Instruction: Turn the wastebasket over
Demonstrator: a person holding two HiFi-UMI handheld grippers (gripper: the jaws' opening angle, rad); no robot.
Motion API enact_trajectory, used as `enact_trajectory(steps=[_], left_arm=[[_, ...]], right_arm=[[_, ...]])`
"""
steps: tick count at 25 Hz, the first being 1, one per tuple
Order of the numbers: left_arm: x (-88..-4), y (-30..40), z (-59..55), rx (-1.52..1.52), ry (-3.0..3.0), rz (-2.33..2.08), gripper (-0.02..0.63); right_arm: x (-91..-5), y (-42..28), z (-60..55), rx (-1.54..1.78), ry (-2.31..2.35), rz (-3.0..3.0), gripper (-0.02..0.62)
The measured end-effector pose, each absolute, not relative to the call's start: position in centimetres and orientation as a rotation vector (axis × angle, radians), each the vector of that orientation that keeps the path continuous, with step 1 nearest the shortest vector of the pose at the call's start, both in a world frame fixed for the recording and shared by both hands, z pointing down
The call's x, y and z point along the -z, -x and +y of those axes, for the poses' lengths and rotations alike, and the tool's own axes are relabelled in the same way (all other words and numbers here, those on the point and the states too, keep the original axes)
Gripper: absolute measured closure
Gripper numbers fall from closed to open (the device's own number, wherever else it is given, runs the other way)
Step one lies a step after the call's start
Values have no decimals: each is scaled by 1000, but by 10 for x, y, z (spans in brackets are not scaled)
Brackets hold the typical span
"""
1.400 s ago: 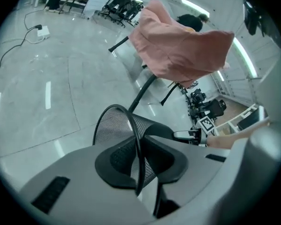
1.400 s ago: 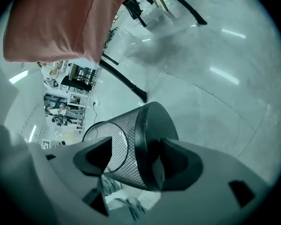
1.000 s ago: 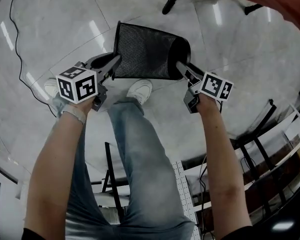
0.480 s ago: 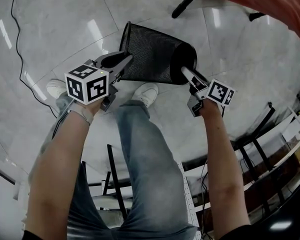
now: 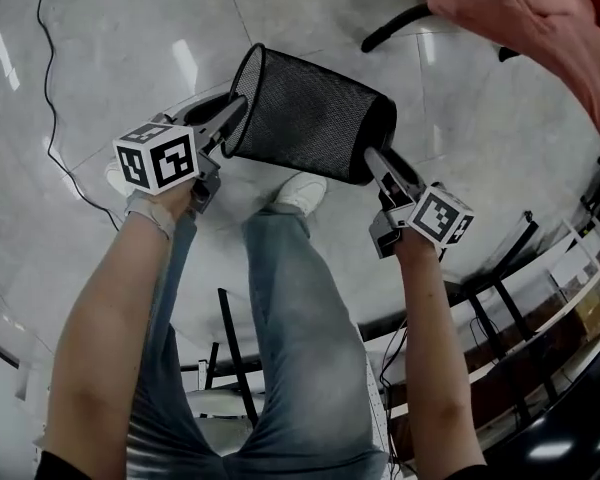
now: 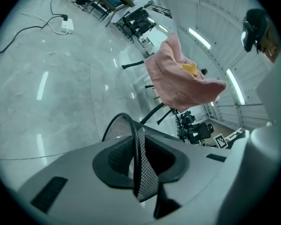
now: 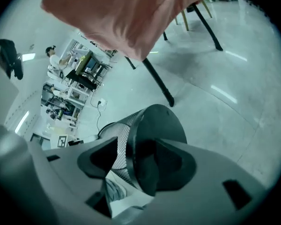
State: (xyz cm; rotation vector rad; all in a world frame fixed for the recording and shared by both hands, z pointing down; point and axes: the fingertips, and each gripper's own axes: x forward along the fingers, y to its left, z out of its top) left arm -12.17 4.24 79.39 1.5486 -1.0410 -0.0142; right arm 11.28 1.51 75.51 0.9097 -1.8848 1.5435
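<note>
Wastebasket (image 5: 310,118) is off the floor (image 5: 110,48), held in the air in front of the person's knees and lying on its side. The long axis runs from hand to hand: open mouth at the left, closed base at the right.

Left gripper (image 5: 232,118) has its fingers (image 6: 110,165) clamped across the rim (image 6: 136,144), with wire and mesh wall between them. They have just been opening a little but are not letting go.

Right gripper (image 5: 377,158) pinches the edge of the base (image 7: 152,125). Its fingers have just been closing, with the base lip between them.

Each hand owns one end, so neither is nearer. My read is that the flip is a see-saw: one end drops and the other swings over it. For a mouth-down landing, the left end goes low. The loosened rim grip is the slip risk.
</note>
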Motion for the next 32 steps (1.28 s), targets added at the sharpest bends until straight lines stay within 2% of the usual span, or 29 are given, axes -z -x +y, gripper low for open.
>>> enact_trajectory(steps=[8,17,22,25,32], left_arm=[[-820,212,61,93,-1443,-1106,511],[-856,258,94,249,-1313,-1103,501],[-885,239,116,117,-1285,-1084,497],[-896,223,120,153,-1238,-1073,497],[-900,198,126,13,-1250,-1020,499]], right_arm=[[-704,-11,18,-1308,-971,-2002,373],[-686,86,22,-825,-878,-1975,373],[-685,110,33,-570,-816,-1969,373],[-686,108,38,-463,-792,-1980,373],[-700,88,38,-200,-743,-1910,391]])
